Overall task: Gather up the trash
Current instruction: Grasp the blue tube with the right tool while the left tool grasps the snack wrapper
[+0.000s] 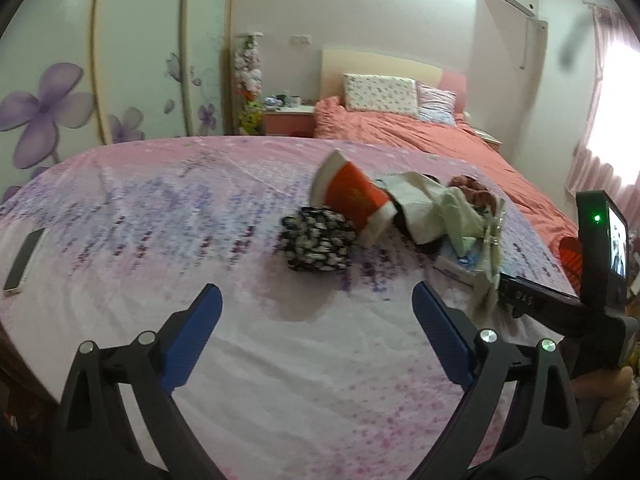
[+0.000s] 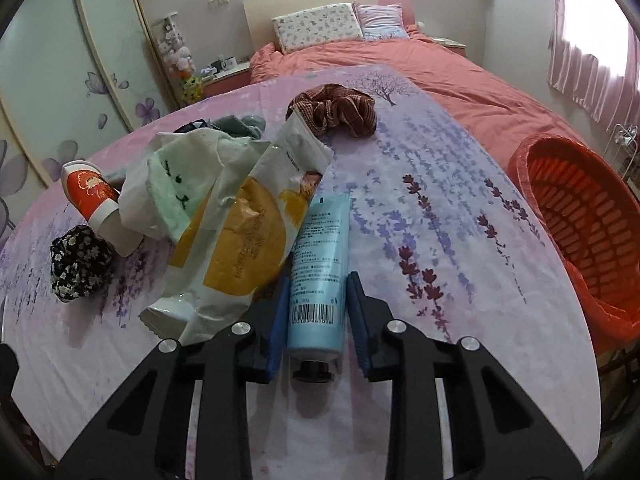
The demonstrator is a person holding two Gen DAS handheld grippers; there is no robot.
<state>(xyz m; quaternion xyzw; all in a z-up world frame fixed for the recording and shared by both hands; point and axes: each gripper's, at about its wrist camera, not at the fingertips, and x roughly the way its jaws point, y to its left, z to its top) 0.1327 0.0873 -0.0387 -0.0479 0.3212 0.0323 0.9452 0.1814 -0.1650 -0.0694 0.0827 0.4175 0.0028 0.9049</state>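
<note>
A pile lies on the pink floral cloth (image 2: 460, 248). In the right wrist view my right gripper (image 2: 318, 288) is shut on a light blue tube (image 2: 320, 264) with a black cap; the tube lies between the blue pads. A crumpled yellow and white snack bag (image 2: 248, 232) leans beside it on the left. A red paper cup (image 2: 90, 194) lies tipped, also seen in the left wrist view (image 1: 352, 196). My left gripper (image 1: 316, 300) is open and empty above the cloth, short of a black floral pouch (image 1: 318, 240).
A red mesh basket (image 2: 580, 216) stands off the cloth's right edge. A brown scrunchie (image 2: 336, 110) and a pale green towel (image 2: 172, 188) lie in the pile. A phone (image 1: 24, 258) lies at the left edge. A bed (image 1: 420, 128) is behind.
</note>
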